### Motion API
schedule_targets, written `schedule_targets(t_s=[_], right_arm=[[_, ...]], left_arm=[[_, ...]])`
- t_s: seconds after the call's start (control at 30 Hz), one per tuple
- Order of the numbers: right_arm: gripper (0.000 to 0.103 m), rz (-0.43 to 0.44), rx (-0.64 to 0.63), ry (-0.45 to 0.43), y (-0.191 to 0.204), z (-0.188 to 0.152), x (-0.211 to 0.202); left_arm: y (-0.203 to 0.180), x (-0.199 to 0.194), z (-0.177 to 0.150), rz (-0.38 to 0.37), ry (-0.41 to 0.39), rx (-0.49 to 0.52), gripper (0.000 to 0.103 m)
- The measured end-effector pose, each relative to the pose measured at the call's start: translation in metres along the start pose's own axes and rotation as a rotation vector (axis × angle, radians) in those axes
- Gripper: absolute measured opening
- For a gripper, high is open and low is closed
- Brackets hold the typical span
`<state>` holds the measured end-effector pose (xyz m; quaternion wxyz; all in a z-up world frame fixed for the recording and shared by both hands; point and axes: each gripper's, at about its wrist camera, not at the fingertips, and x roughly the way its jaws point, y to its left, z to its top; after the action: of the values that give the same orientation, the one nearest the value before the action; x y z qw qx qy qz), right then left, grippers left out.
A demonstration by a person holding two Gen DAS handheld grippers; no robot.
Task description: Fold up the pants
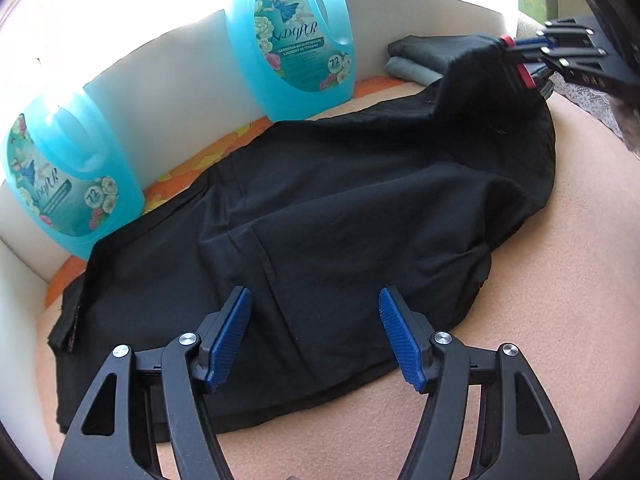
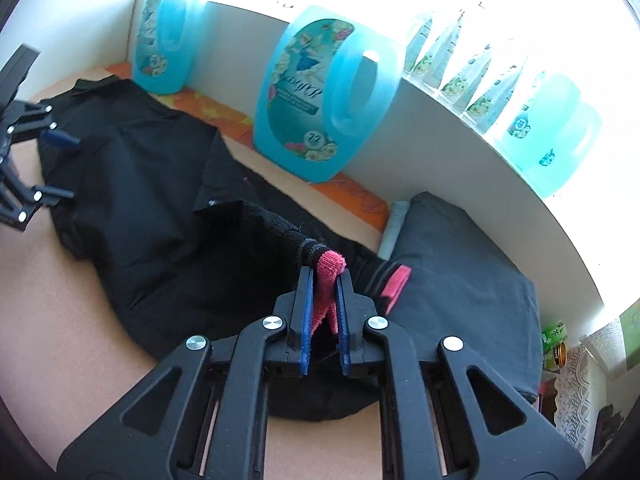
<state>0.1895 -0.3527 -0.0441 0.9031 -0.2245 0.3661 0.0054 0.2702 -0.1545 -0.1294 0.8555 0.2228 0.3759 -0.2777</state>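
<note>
Pants [image 1: 320, 216] spread flat, red-trimmed waistband pinched in right gripper [image 2: 324, 280], left gripper [image 1: 316, 316] gaping above the legs

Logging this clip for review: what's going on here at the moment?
A person is folding black pants on a peach-coloured surface. The right hand-held gripper is shut on a pink-trimmed end of the pants, lifting it. The left hand-held gripper hangs open over the other end, holding nothing. Blue detergent jugs and folded dark clothes sit nearby.
</note>
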Motion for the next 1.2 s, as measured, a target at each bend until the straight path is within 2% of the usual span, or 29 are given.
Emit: schedule_targets(t_s=[0.13, 0.33, 0.4, 0.47, 0.53, 0.67, 0.77, 0.97, 1.1, 1.2], right_arm=[[0.010, -0.071, 0.078, 0.060, -0.030, 0.020, 0.040], [0.010, -0.136, 0.135, 0.127, -0.047, 0.021, 0.079], [0.018, -0.147, 0.142, 0.121, -0.046, 0.021, 0.079], [0.044, -0.149, 0.144, 0.093, -0.042, 0.021, 0.072], [0.050, -0.152, 0.149, 0.070, -0.040, 0.022, 0.064], [0.050, -0.109, 0.161, 0.018, -0.029, 0.028, 0.041], [0.050, -0.047, 0.148, -0.024, -0.009, 0.030, 0.021], [0.050, 0.094, 0.086, -0.070, 0.050, 0.028, -0.008], [0.050, 0.204, 0.022, -0.076, 0.094, 0.027, -0.019], [0.051, 0.286, -0.034, -0.072, 0.124, 0.027, -0.026]], left_arm=[[0.000, 0.000, -0.001, -0.006, 0.000, -0.007, 0.066], [0.005, -0.001, -0.003, -0.017, -0.006, -0.023, 0.066], [0.007, -0.003, -0.004, -0.018, -0.010, -0.028, 0.066], [0.011, -0.006, -0.006, -0.009, -0.017, -0.037, 0.066], [0.017, -0.012, -0.009, 0.005, -0.028, -0.051, 0.066], [0.039, -0.023, -0.017, 0.043, -0.043, -0.093, 0.066], [0.062, -0.031, -0.028, 0.102, -0.037, -0.115, 0.066], [0.124, -0.033, -0.051, 0.239, 0.010, -0.206, 0.066], [0.163, -0.031, -0.066, 0.277, 0.028, -0.289, 0.066], [0.183, -0.029, -0.074, 0.308, 0.034, -0.313, 0.066]])
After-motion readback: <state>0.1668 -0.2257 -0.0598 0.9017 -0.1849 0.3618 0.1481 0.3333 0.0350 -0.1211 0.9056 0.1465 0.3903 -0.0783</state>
